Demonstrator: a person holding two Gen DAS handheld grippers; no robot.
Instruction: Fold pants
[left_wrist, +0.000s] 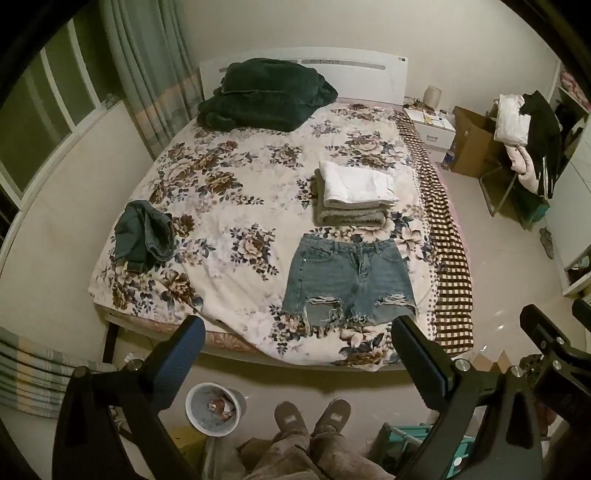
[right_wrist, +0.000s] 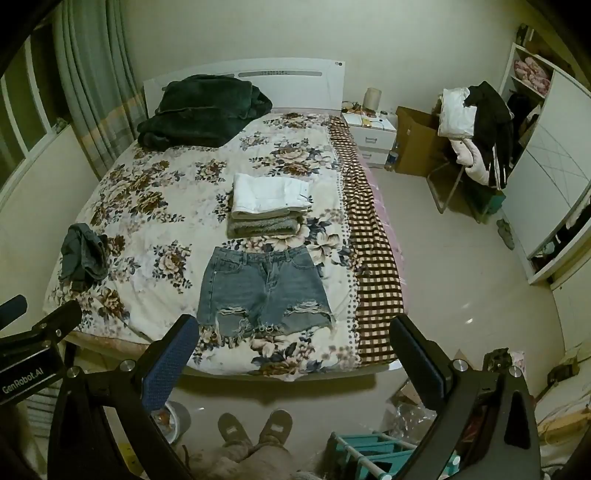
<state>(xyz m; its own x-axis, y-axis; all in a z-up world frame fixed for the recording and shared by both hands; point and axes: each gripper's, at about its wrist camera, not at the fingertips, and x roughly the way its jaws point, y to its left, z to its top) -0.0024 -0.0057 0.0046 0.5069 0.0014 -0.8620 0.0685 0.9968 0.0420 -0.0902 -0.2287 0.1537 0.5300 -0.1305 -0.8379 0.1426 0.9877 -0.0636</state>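
Blue ripped denim shorts (left_wrist: 349, 282) lie flat, waistband away from me, near the foot of the bed; they also show in the right wrist view (right_wrist: 264, 290). My left gripper (left_wrist: 297, 325) is open and empty, held above the floor before the bed's foot edge. My right gripper (right_wrist: 293, 325) is open and empty at a similar height; it also shows at the right edge of the left wrist view (left_wrist: 550, 321). A crumpled dark denim garment (left_wrist: 144, 236) lies on the bed's left side (right_wrist: 83, 253).
A stack of folded white and grey garments (left_wrist: 354, 194) sits beyond the shorts. A dark green blanket (left_wrist: 266, 94) lies at the headboard. A bin (left_wrist: 214, 410) and my slippered feet (left_wrist: 314, 417) are on the floor below. A chair with clothes (right_wrist: 476, 122) stands at the right.
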